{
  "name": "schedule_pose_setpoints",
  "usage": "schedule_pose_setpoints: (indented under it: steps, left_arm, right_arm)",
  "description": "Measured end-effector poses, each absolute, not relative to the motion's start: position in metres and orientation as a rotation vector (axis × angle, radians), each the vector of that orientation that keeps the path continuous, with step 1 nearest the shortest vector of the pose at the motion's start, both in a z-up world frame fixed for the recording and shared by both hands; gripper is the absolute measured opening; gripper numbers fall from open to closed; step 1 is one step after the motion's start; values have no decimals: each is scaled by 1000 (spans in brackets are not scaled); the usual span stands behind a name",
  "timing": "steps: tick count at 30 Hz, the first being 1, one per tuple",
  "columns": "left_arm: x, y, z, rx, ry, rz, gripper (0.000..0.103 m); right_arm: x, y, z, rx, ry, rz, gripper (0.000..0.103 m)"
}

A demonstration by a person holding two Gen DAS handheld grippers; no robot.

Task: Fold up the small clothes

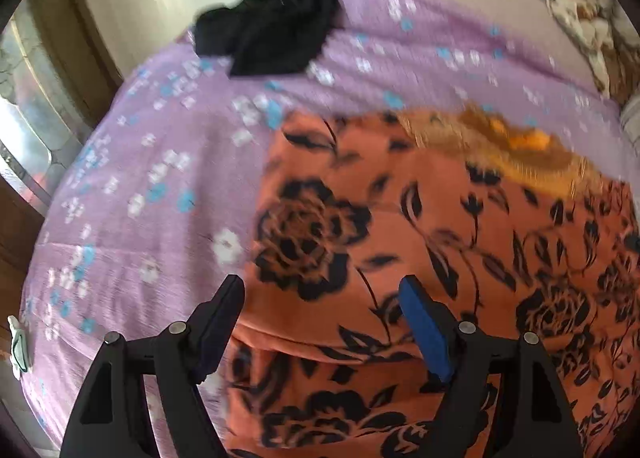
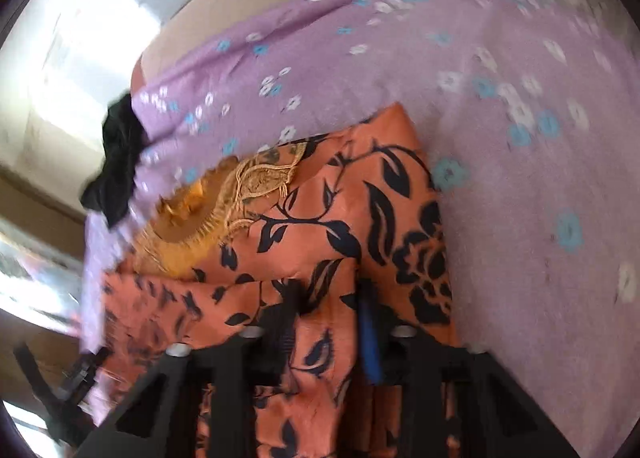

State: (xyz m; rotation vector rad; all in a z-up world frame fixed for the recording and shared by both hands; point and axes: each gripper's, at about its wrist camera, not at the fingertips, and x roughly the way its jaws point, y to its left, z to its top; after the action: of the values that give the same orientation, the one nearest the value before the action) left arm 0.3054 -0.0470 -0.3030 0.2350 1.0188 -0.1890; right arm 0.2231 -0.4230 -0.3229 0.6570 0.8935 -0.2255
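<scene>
The left tool [image 1: 322,292] hangs with its fingers spread wide and nothing between them, over the near part of the orange floral garment [image 1: 420,258]. The right tool [image 2: 332,298] has its fingers closed most of the way on a raised fold of that same garment [image 2: 320,242], the cloth pinched between them. The garment lies spread on the bed, on a purple flowered sheet [image 1: 160,178], its gold embroidered neckline [image 1: 500,146] toward the far side. Farther off, a crumpled black garment [image 1: 276,18] lies at the bed's far edge.
</scene>
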Motion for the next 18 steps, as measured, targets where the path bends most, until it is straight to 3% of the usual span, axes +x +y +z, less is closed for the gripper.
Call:
schedule_pose_setpoints:
  steps: [7,13,18]
  left_arm:
    - [295,-66,-300,296,953,-207,81]
    - [292,-83,-303,392,939,-206,81]
    - [288,-77,-290,300,918,-248,81]
  right_arm:
    - [214,-429,-294,587,748,-305,8]
    - [232,-454,-317,665,846,-315,14]
    - [203,-450,-270,595,642,-374,17]
